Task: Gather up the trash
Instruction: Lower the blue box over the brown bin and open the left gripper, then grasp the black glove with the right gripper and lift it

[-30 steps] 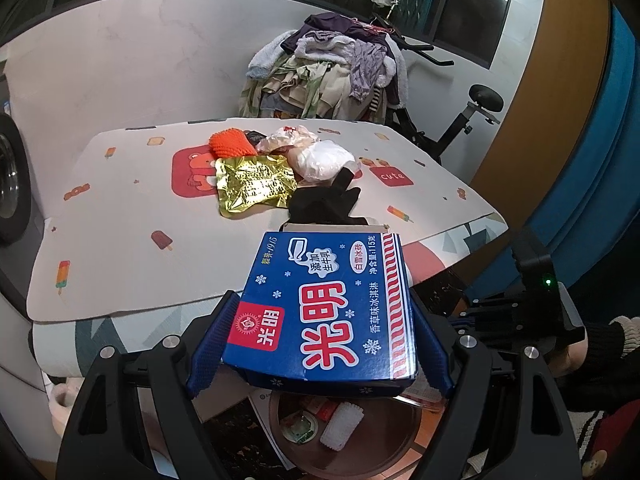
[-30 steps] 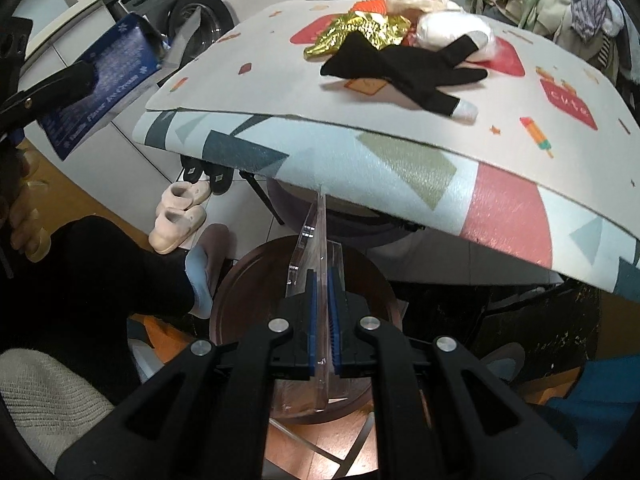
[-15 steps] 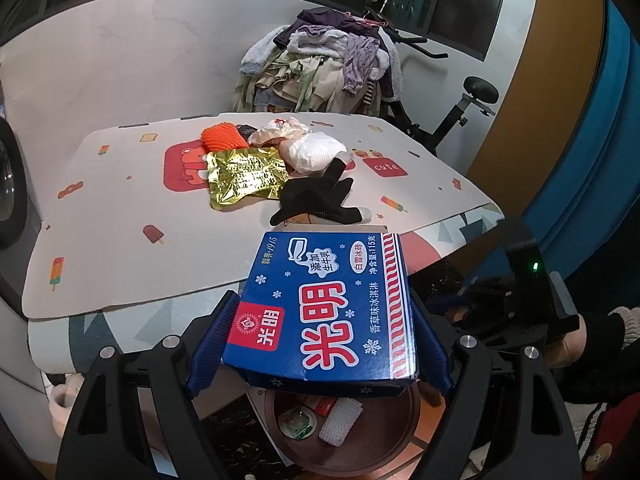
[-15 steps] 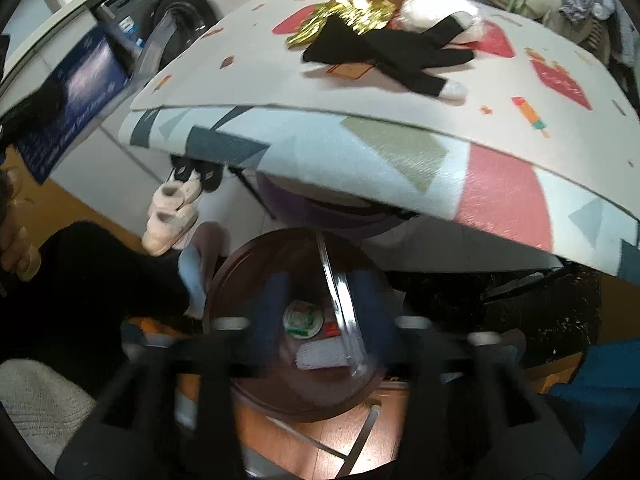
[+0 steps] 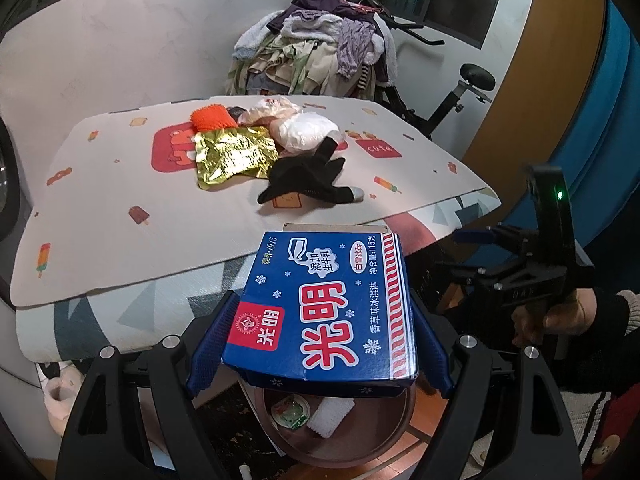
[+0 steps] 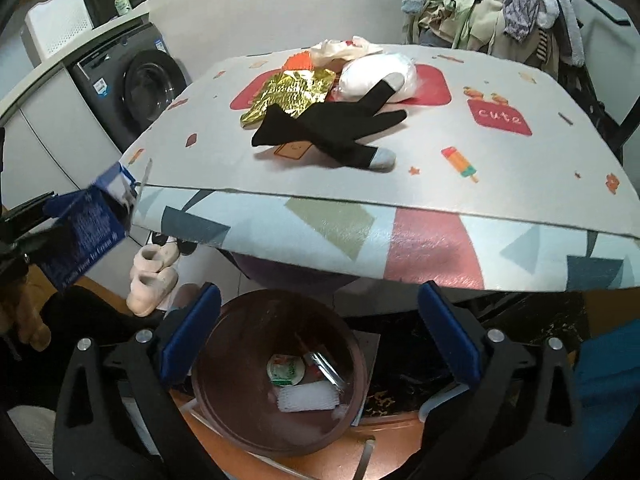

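Currently: left gripper (image 5: 320,336) closed on blue ice-cream carton (image 5: 324,308), pads pressed against its 2 side walls, printed face up. Held off the tabletop edge, directly above brown trash bin (image 5: 384,436) on the floor. Carton judged empty cardboard: light, semi-rigid, liable to buckle under hard squeeze; side-wall grip looks adequate, no visible crushing.

Right gripper (image 6: 320,336) wide open, holding nothing, poised over the same bin. Inside bin: small green-lidded cup (image 6: 285,369), white ribbed piece (image 6: 308,398), clear plastic strip (image 6: 326,370).

Further out, on tabletop (image 6: 460,200): black glove (image 6: 324,128) nearest the edge, partly overlapping gold foil wrapper (image 6: 290,94); behind these a white plastic bag (image 6: 376,76), an orange knitted item (image 5: 212,118) and a crumpled pale wrapper (image 6: 340,50), all bunched together and touching.

Handling judgement for remaining items:
- Foil wrapper: very light, crinkly, thin; pinch at a raised corner or free edge, not flat centre.
- White bag: soft, compressible, possibly slippery film; take at a bunched fold.
- Glove and orange item: limp fabric; unclear whether trash.

Next step judged: release carton into bin.
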